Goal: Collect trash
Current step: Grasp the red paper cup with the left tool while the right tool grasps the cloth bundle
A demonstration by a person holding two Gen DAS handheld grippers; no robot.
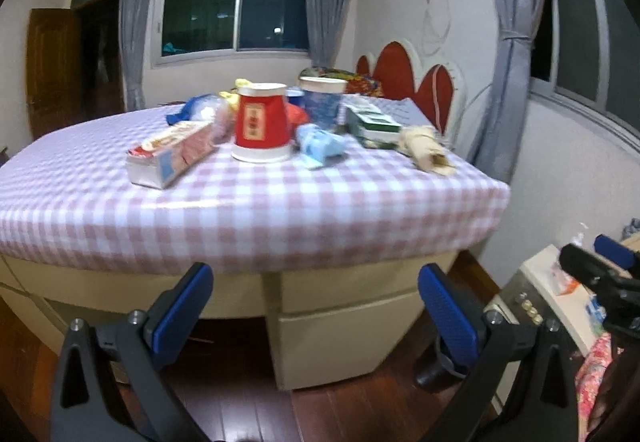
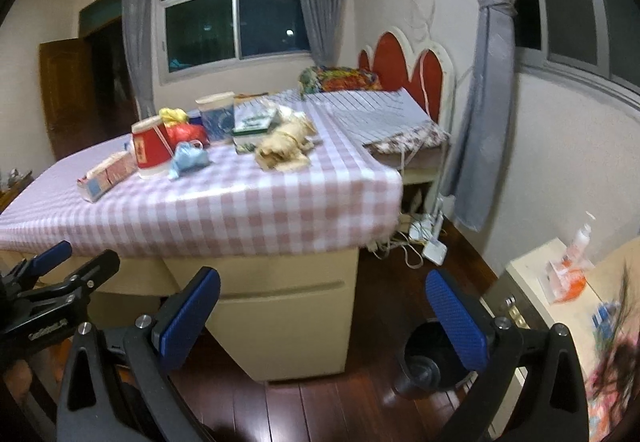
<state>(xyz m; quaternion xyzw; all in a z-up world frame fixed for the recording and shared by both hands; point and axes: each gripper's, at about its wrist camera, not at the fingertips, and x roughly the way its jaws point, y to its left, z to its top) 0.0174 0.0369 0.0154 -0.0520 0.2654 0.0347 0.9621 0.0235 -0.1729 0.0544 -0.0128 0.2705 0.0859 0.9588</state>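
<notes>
red cup (image 1: 262,130) inverted | blue wrapper (image 1: 318,144) crumpled | carton (image 1: 172,158) lying flat

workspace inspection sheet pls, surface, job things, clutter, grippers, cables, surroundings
surface: checked cloth covers the table top, draped over the front edge.
job's things: red cup upside down; long carton on its side left of it; blue wrapper; blue cup; green box; crumpled paper bag near the right corner; dark bin on the floor.
clutter: bottle on the side cabinet.
grippers: left gripper and right gripper both open, empty, short of the table.
cables: white cords and power strip on the floor.
surroundings: dark window, grey curtains, red headboard.
</notes>
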